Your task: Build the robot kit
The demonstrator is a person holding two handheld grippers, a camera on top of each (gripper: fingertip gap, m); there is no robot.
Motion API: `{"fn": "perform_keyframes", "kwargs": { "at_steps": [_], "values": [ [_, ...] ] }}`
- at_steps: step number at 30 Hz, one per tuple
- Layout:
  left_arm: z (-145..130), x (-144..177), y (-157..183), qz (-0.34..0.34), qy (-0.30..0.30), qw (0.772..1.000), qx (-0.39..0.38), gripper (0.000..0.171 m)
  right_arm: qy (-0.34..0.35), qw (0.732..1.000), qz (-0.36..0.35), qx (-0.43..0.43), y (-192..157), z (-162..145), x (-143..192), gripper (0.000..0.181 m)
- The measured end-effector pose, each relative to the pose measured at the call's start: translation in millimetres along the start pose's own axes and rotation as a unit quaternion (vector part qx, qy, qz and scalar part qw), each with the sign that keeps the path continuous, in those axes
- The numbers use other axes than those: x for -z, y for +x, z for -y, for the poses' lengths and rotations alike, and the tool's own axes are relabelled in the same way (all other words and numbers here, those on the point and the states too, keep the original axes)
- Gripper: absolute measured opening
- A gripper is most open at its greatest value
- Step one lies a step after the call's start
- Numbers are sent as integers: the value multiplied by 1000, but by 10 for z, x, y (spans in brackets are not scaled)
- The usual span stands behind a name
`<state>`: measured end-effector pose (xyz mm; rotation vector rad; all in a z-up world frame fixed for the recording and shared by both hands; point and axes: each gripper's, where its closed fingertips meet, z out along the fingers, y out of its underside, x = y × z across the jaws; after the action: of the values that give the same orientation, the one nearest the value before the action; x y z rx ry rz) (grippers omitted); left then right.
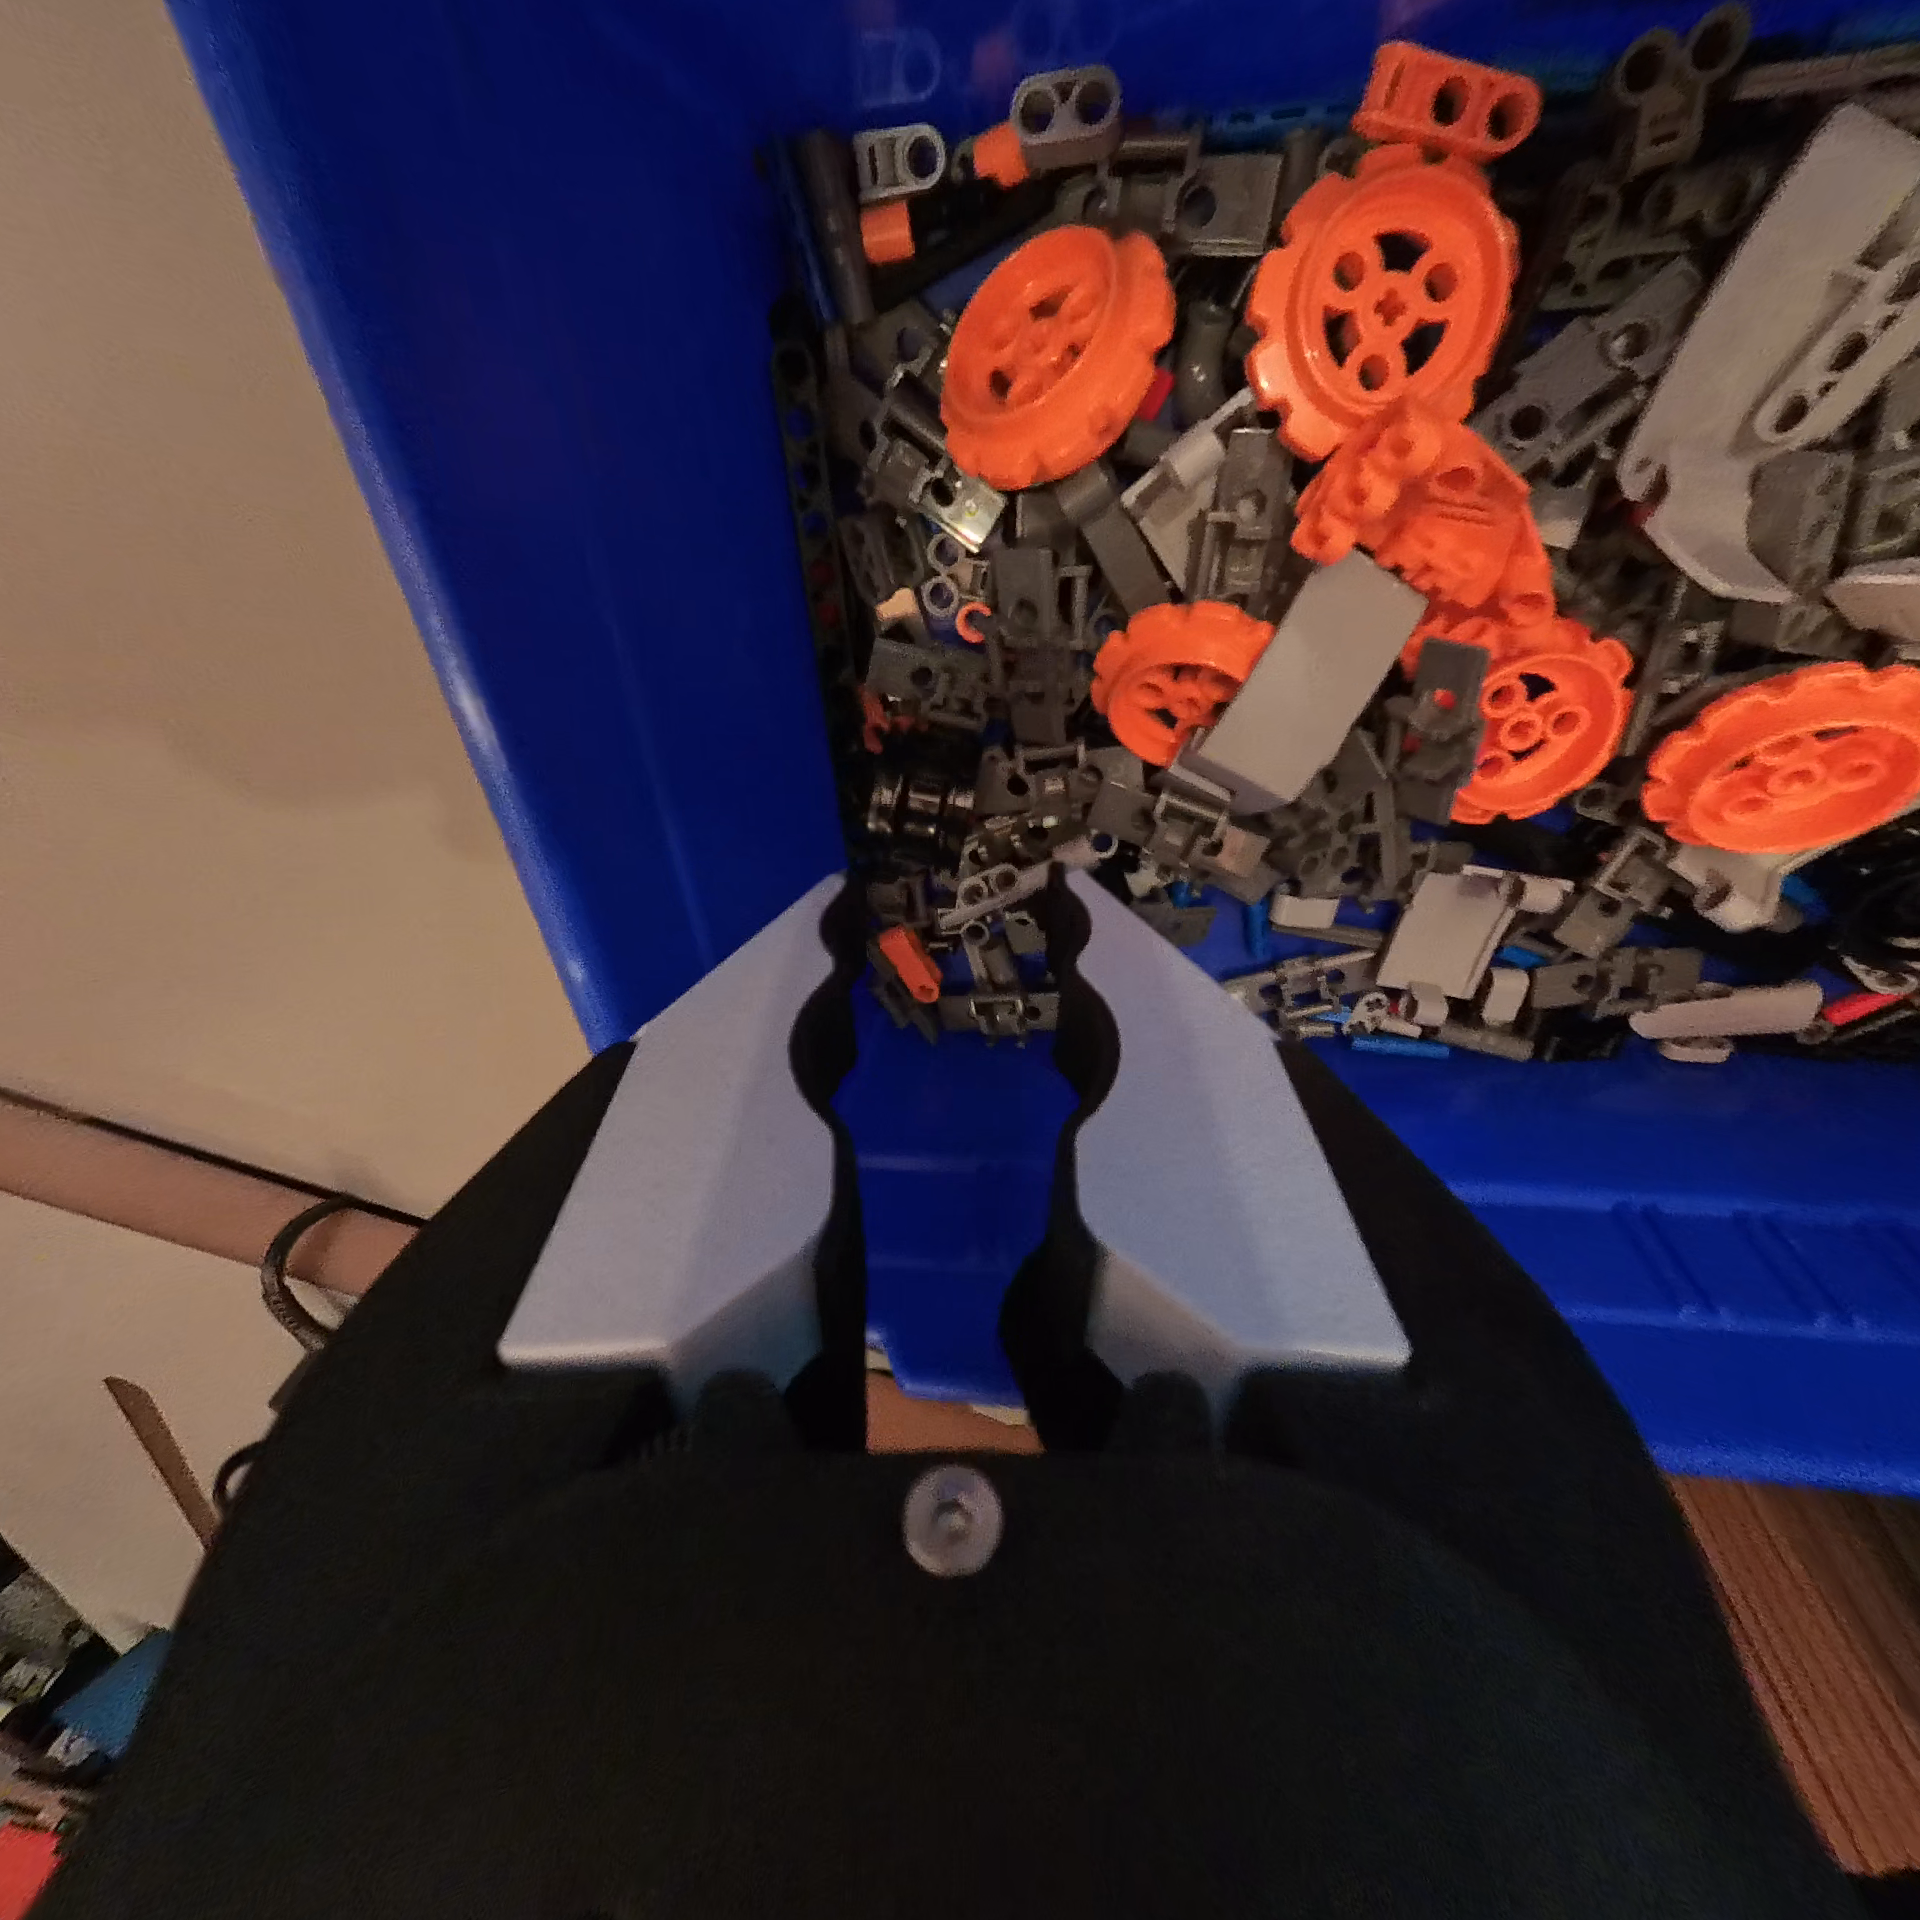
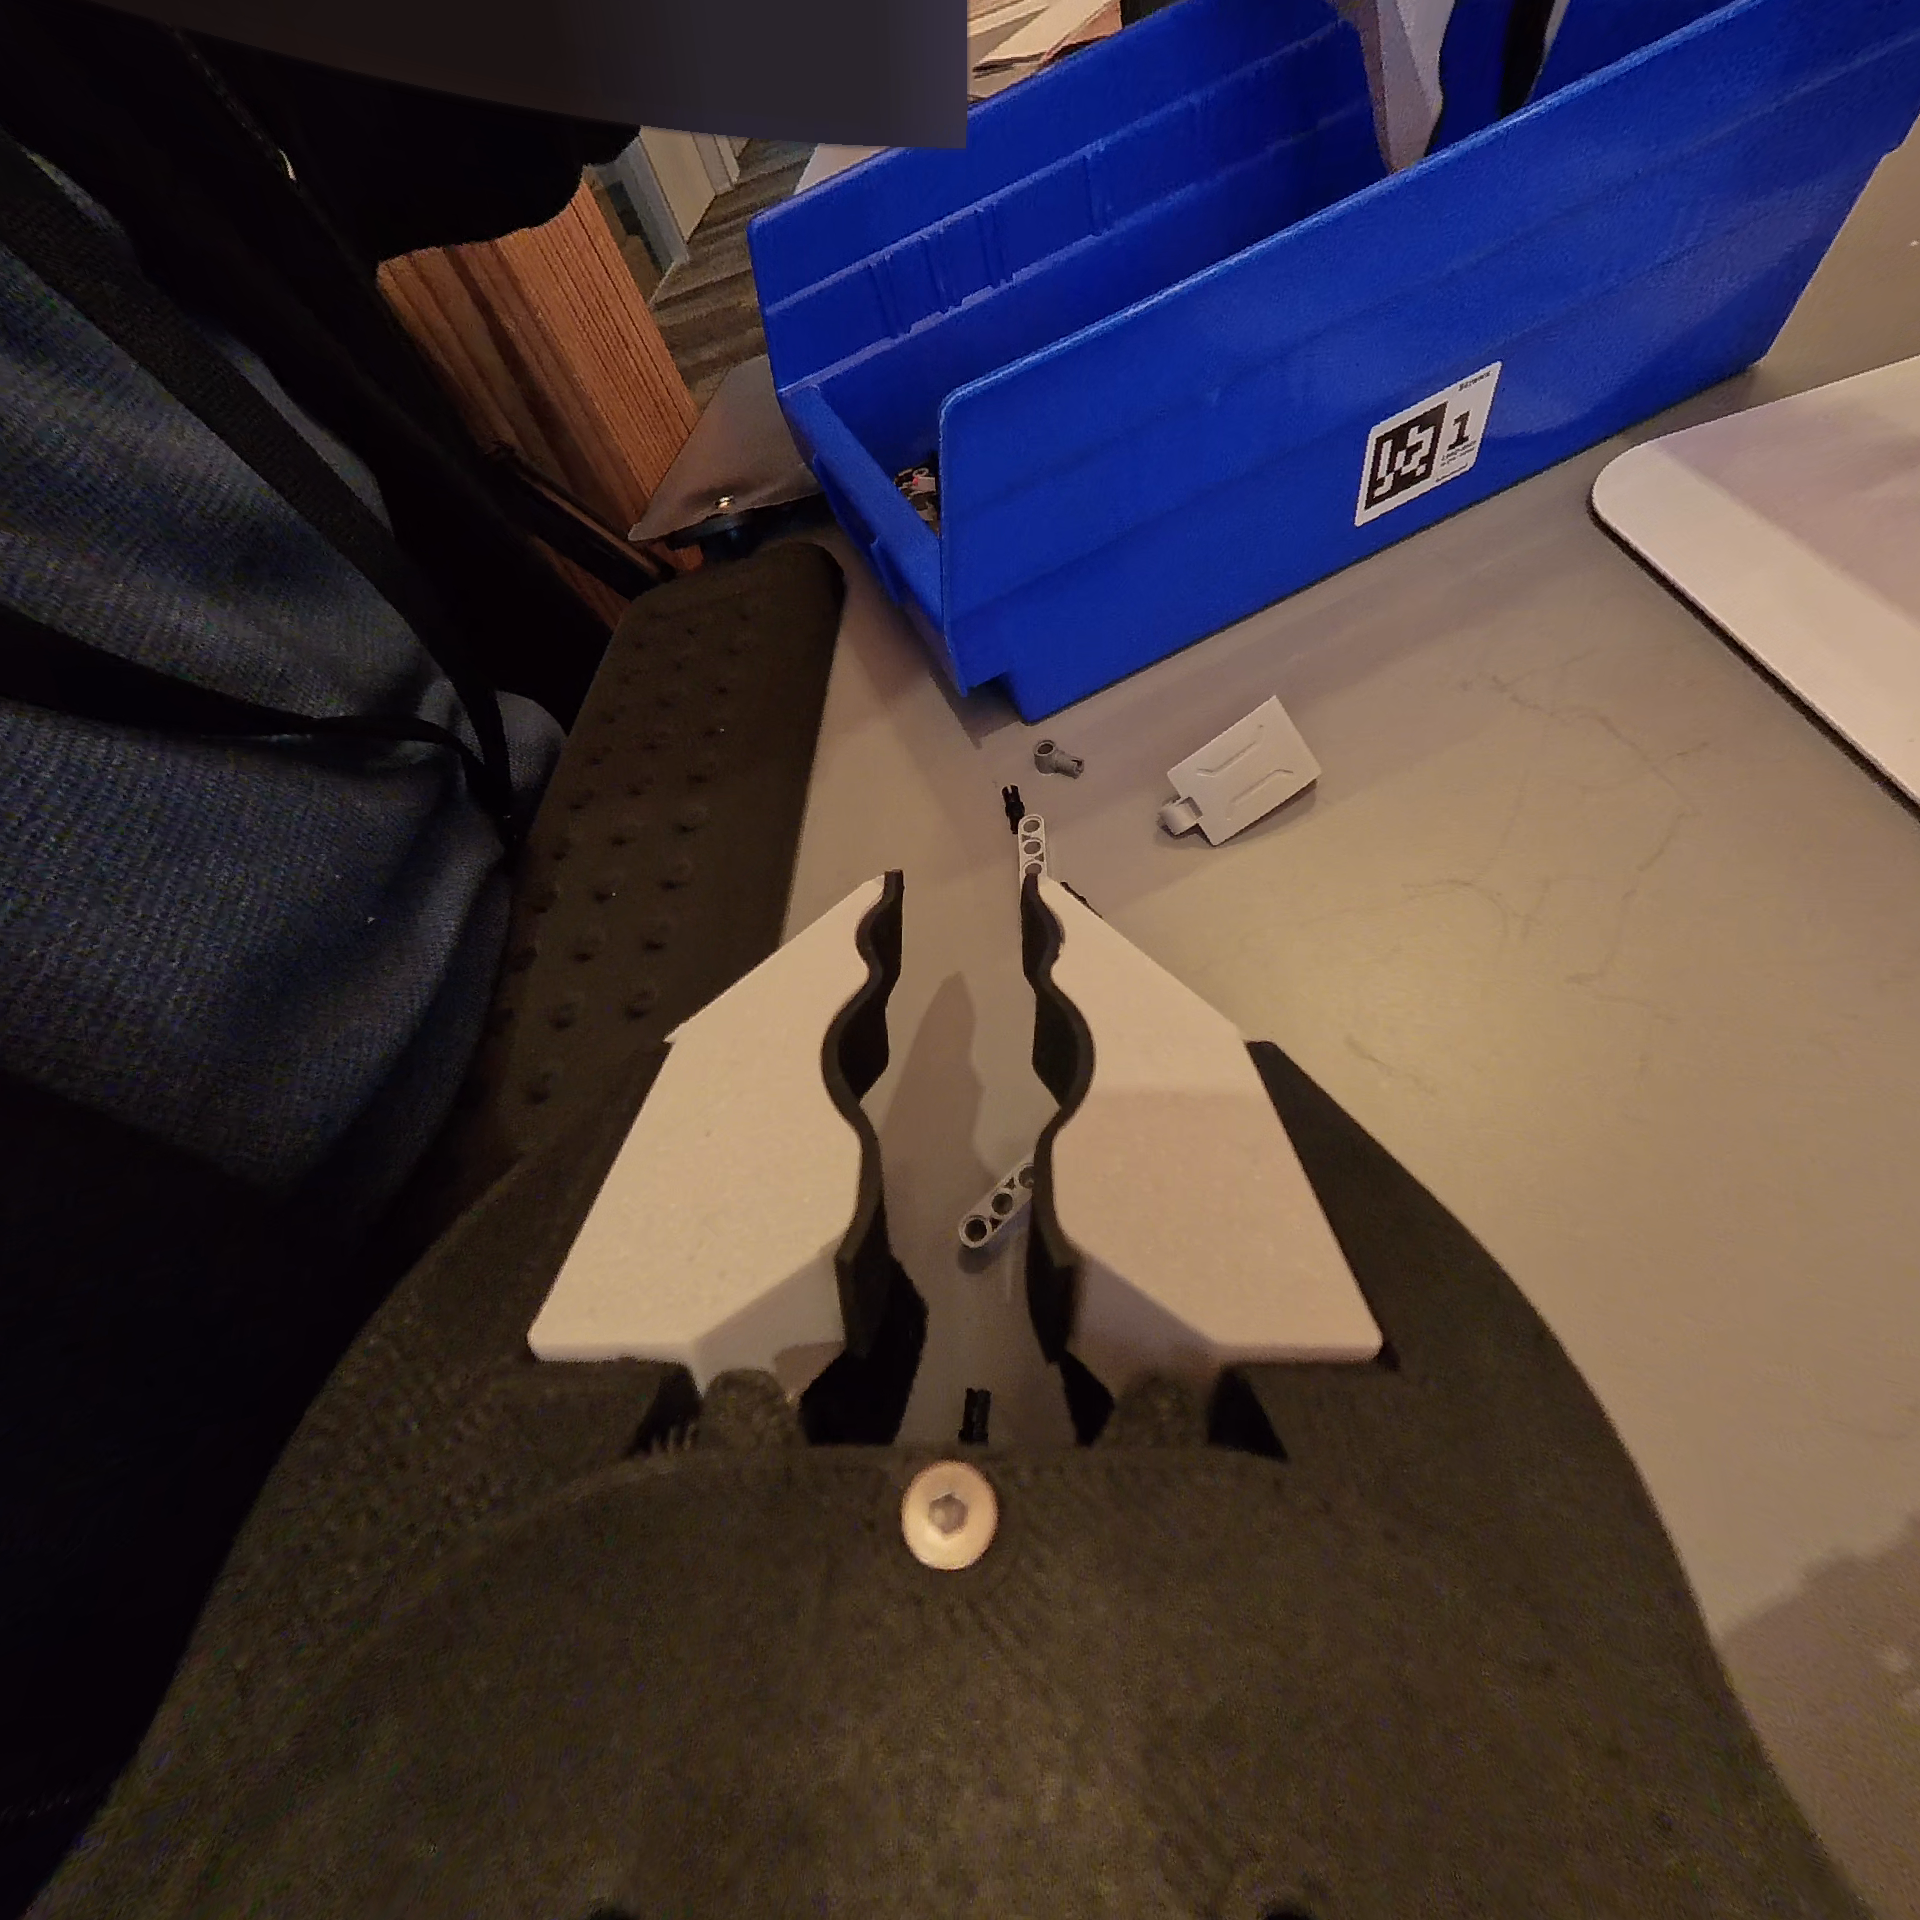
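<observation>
My left gripper is open and empty, its fingertips over the near left corner of a blue bin full of small building parts: dark grey connectors, orange toothed wheels and light grey panels. A small orange pin lies just inside the left fingertip. My right gripper is open and empty above a grey tabletop. A light grey holed beam lies on the table between its fingers. Another holed beam and a black pin lie just past the fingertips.
A light grey panel piece and a small grey connector lie on the table before a blue bin with a white square-code sticker. A white board sits at right. A black studded mat and dark cloth lie left. Tip to tip, the grippers are about 35 centimeters apart. Between my left fingertips and the small orange pin there is roughly 6 centimeters.
</observation>
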<state>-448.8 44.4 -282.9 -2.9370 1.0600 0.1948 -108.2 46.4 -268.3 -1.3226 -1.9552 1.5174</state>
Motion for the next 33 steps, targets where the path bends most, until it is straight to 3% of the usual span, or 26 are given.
{"fn": "perform_keyframes", "kwargs": {
  "at_steps": [7,9,16,17,19,21,23,25,27,30,33],
  "values": [
    [53,-197,-11,2,-11,1000,-3,35,1,1000,0,-1,0,1,3,20],
    [26,-187,-42,13,-17,1000,-2,18,1,1000,0,-1,2,2,3,20],
    [-170,-153,69,-1,-37,999,-2,17,1,1000,1,0,-3,0,3,20],
    [-209,-151,145,-19,-43,999,-3,4,0,1000,1,0,-3,0,2,20],
    [-295,-180,271,-40,-59,997,-8,0,0,1000,1,0,-4,-3,2,20],
    [-423,-215,326,-41,-89,995,-9,2,0,1000,1,0,-5,-2,2,20],
    [-431,-193,362,-45,-81,996,-8,4,0,1000,1,0,-5,-2,2,20],
    [-287,-110,214,-6,-34,999,-1,8,-1,1000,2,0,-6,-3,0,20],
    [-74,-31,101,5,26,999,18,24,-1,1000,2,0,-4,-4,0,20],
    [-33,-117,-6,12,13,999,27,41,0,1000,0,1,-1,-3,3,20],
    [32,-245,4,4,14,1000,24,39,0,1000,1,-1,0,-1,4,20]
  ]
}}
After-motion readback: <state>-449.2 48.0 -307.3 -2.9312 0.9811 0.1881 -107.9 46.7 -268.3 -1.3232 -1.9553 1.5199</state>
